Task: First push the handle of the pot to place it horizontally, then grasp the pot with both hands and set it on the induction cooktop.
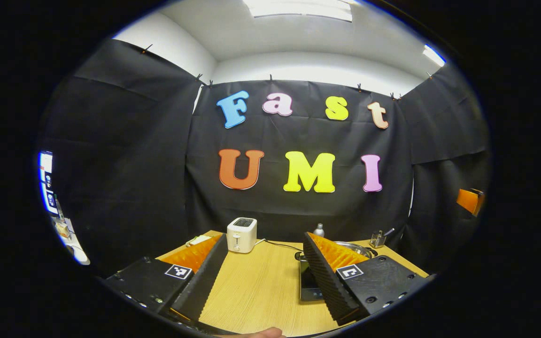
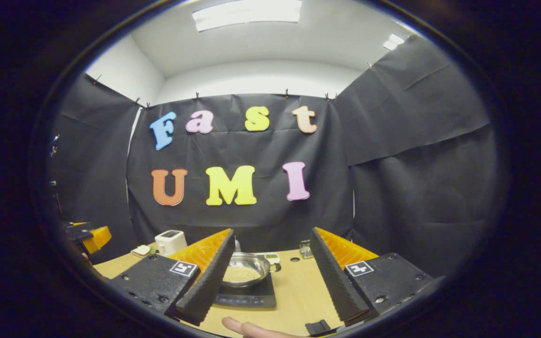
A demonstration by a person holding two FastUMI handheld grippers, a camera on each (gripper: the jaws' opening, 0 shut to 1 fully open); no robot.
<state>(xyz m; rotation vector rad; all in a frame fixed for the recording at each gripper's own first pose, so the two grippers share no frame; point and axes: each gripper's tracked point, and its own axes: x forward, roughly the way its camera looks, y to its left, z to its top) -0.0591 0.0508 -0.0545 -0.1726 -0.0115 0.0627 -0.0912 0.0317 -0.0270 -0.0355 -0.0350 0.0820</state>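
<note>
In the right gripper view, the right gripper (image 2: 270,277) gapes wide and empty at the bottom; the pot (image 2: 244,270) sits on the induction cooktop (image 2: 247,295) at lower centre, partly hidden. The left gripper (image 1: 263,277) gapes too, masking the pot rim; the toaster (image 1: 242,234) stands beyond.

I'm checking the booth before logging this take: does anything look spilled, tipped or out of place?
Nothing stands out. The pot sits upright on the induction cooktop, its contents inside with no spill on the table. The toaster stands upright at the back. The left gripper and right gripper are both open, holding nothing.
</note>
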